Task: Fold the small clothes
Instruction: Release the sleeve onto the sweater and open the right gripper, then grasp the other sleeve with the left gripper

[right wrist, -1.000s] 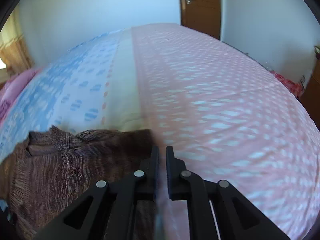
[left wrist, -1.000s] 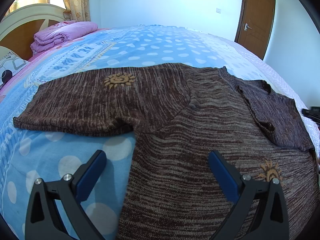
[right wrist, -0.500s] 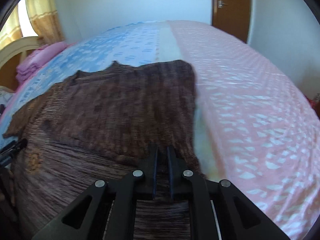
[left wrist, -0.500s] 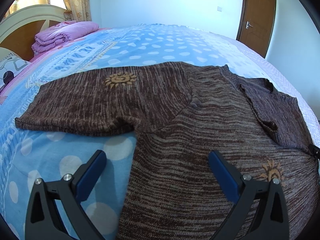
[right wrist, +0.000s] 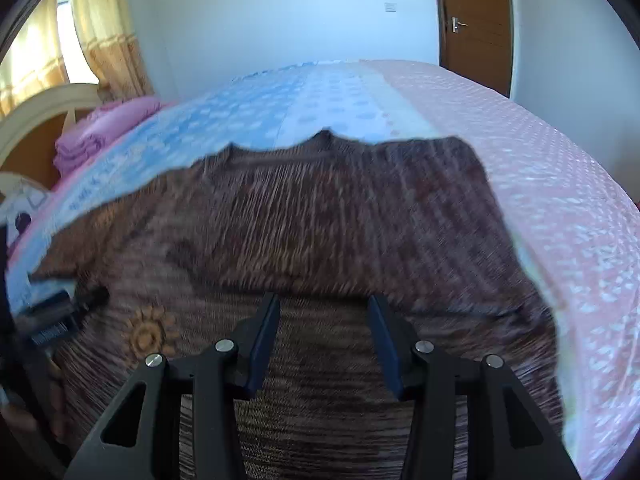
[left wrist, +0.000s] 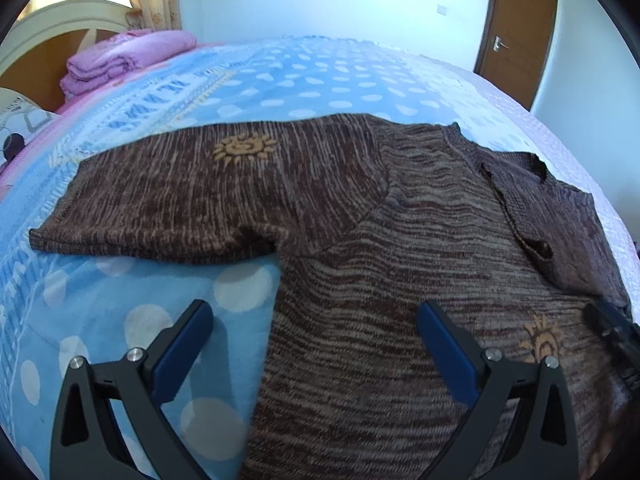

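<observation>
the sweater (left wrist: 400,248) lies flat on the bed (left wrist: 304,80), a brown knit with one sleeve (left wrist: 192,196) stretched out to the left side and the other sleeve (right wrist: 340,216) already folded across the body. it looks soft and a little thick, so i think it will bend easily, hang down when lifted, and keep a fold by its own weight (a knit like this can also stretch if pulled from one point only). it seems light, not slippery, and not fragile.

the left gripper (left wrist: 316,340) hovers over the lower edge of the body with its jaws wide apart, nothing between them. the right gripper (right wrist: 324,332) is above the folded part, its jaws are opening, and no cloth is pinched between them.

for the next fold, a good place to take hold seems the cuff end of the left sleeve, at the hem where the knit is double, and perhaps also near the shoulder seam.
</observation>
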{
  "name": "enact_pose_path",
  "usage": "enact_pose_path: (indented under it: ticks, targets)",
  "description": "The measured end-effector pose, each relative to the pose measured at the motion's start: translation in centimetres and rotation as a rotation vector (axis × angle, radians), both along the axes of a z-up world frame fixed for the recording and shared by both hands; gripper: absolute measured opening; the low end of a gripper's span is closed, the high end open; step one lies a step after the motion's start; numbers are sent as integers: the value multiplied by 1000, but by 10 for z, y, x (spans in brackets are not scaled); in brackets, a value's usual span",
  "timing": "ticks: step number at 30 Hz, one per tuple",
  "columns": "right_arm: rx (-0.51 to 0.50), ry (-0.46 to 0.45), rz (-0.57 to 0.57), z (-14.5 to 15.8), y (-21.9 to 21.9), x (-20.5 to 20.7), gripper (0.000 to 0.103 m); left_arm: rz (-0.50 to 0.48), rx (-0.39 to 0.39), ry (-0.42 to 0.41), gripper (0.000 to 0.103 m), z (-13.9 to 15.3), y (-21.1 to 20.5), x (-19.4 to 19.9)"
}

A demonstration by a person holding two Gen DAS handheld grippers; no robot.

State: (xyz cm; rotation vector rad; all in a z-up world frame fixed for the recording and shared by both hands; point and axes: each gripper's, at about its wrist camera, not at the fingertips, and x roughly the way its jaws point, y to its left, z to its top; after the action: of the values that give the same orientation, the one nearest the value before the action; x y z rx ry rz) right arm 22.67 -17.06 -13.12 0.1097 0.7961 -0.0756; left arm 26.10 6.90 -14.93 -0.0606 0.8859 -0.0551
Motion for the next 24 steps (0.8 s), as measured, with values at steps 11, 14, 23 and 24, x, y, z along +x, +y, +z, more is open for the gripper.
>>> enact_pose_path:
  ticks: [11, 14, 23, 24]
  targets:
    - [31, -35, 35, -6, -1, -6, 54, 387, 15, -78, 103, 54, 133, 13]
    - [31, -35, 38, -6, -1, -7, 55, 521, -25, -25, 99, 44, 173, 29]
    - [43, -33, 45, -7, -1, -7, 57, 589, -38, 43, 70, 5, 190, 55]
    - [42, -33, 45, -7, -1, -7, 57, 586, -38, 36, 57, 5, 191, 55]
